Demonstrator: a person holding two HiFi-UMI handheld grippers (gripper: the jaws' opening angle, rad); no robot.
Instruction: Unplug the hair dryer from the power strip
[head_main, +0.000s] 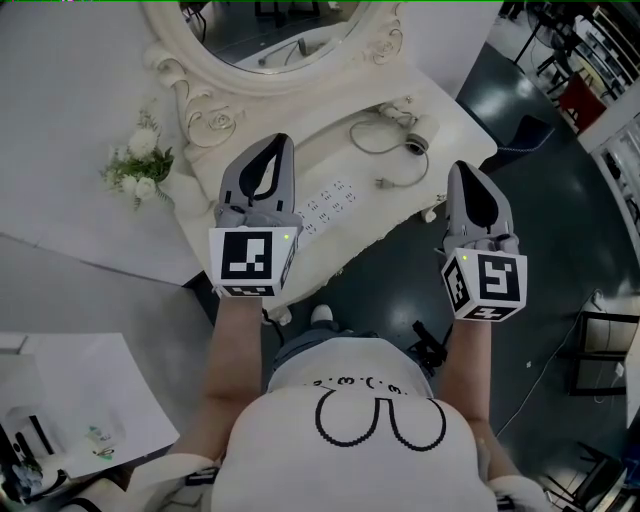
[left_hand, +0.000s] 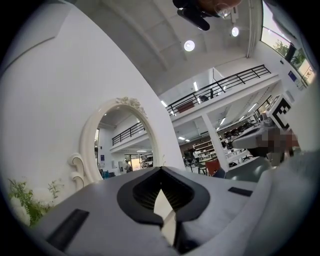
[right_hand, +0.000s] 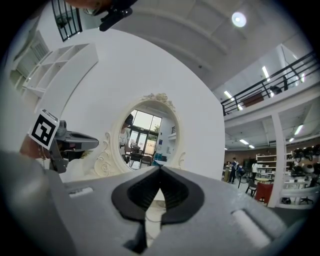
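- Closure comes first: the left hand-held gripper (head_main: 282, 140) and right hand-held gripper (head_main: 461, 168) each have their jaws pressed together on nothing, and both sit level above the bench's (head_main: 455, 125) front edge.
- The strip (head_main: 330, 203) lies mid-bench, close to the front edge. The dryer (head_main: 417, 140) rests toward the right end, near the back edge.
- The plug (head_main: 382, 183) appears to lie loose on the bench between dryer and strip, apart from the strip. It is too small to be sure.
- If it does prove seated, the jaws need opening first.
- The right hand-held gripper should then pinch the plug's hard body, never the cord (head_main: 366, 140).
- The left one should pin the light strip flat while the plug is drawn straight out, so the strip does not lift or slide.
- The bench is white and glossy, with carved scrolls under an oval mirror (head_main: 270, 40).
- The strip is a flat white plastic slab dotted with dark sockets.
- The cord is thin, grey and limp, curled in a loose loop.
- The dryer is small and rounded.
- The pads are dark, ribbed and notched in a V.
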